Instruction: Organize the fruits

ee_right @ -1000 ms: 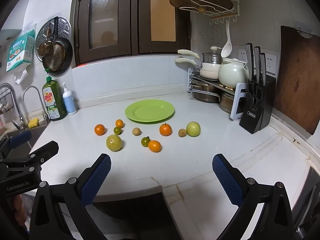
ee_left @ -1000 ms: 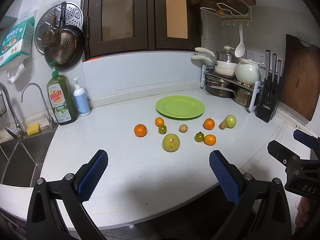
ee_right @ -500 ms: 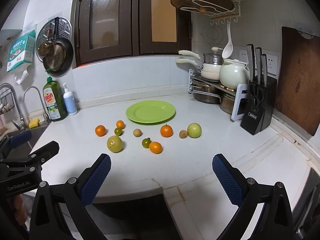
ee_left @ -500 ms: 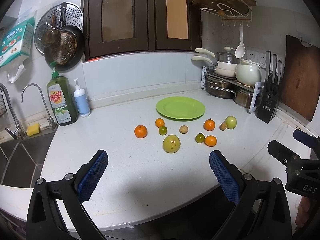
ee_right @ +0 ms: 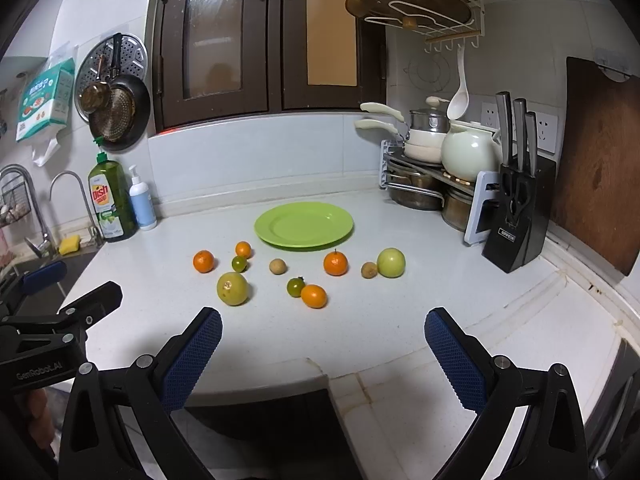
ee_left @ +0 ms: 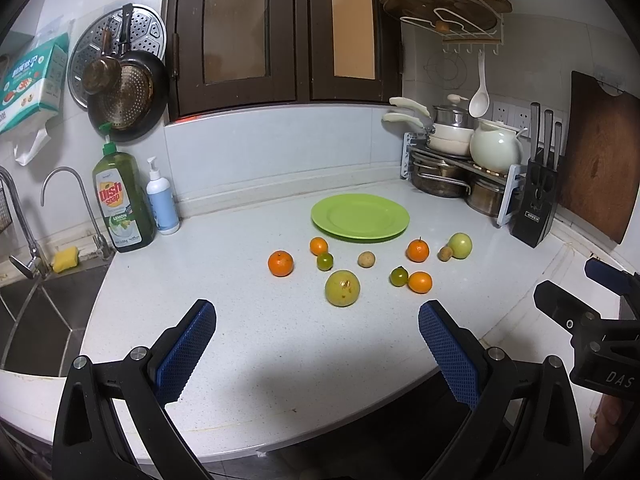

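While both my left hand-held gripper (ee_left: 316, 344) and right hand-held gripper (ee_right: 322, 350) hang spread wide and empty over the tabletop (ee_left: 248, 332), every fruit lies loose short of the green plate (ee_left: 360, 216). I'd start with the big yellow-green fruit (ee_left: 342, 288), squeezing gently. Only the left view shows the sink (ee_left: 36, 312) basin properly

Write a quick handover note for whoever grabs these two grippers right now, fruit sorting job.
Left gripper: open, empty, short of the fruit.
Right gripper: open, empty, also held back.
Green plate: bare, at the back of the counter.
Fruit: all ten loose on the counter in front of the plate, from the leftmost orange to the green apple.
Done: nothing.
Left: all of it.
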